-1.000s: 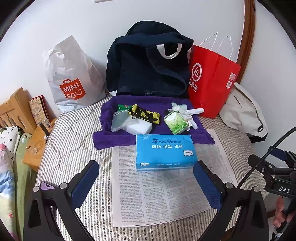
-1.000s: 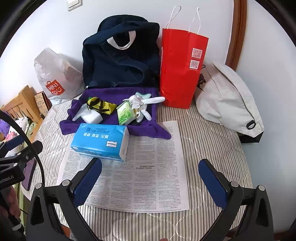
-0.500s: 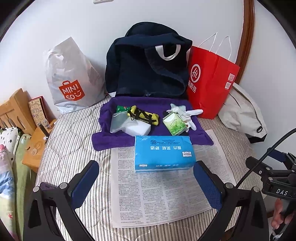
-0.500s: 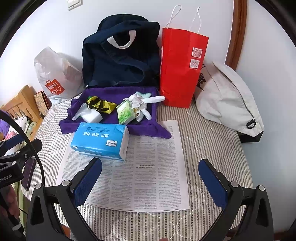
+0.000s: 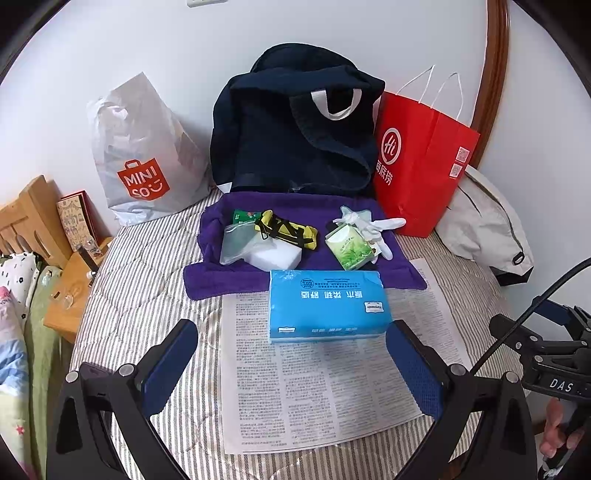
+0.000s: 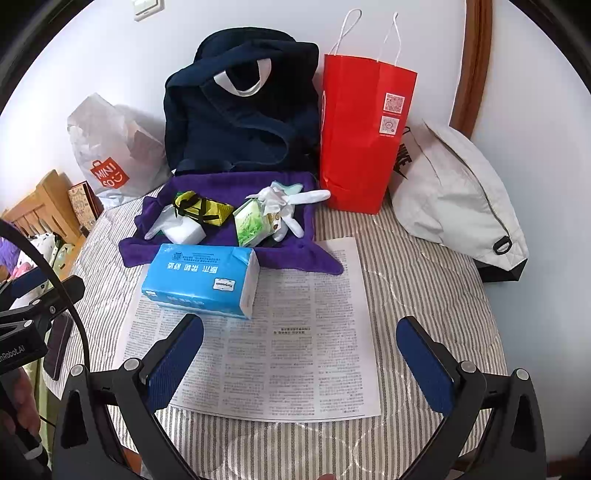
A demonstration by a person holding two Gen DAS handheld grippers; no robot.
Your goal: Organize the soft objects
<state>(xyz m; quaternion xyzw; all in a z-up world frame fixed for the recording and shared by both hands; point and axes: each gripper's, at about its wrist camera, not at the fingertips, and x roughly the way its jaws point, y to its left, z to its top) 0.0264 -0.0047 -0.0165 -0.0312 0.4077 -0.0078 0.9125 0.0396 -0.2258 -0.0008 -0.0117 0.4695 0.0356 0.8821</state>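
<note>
left hand-held gripper [image 5: 291,347]: spread, holding nothing, just short of blue tissue pack [image 5: 327,304] | right hand-held gripper [image 6: 301,345]: spread, holding nothing, above newspaper [image 6: 295,354] | tissue pack: on newspaper's far edge on the bed, touching purple towel [image 5: 218,273] | towel: holds green tissue packet [image 5: 349,247], white glove [image 5: 373,227], white sponge [image 5: 275,254]

**A bedroom at home**

The things lie on a bed [image 5: 147,280] with a striped quilted cover, pushed against a plain white wall [image 5: 295,33]. A wooden headboard [image 5: 26,218] and patterned bedding [image 5: 14,325] show at the left edge. Shopping bags stand along the wall: a white Miniso bag [image 5: 144,155] and a red paper bag [image 5: 417,162], with a dark tote [image 5: 291,140] between them.
</note>
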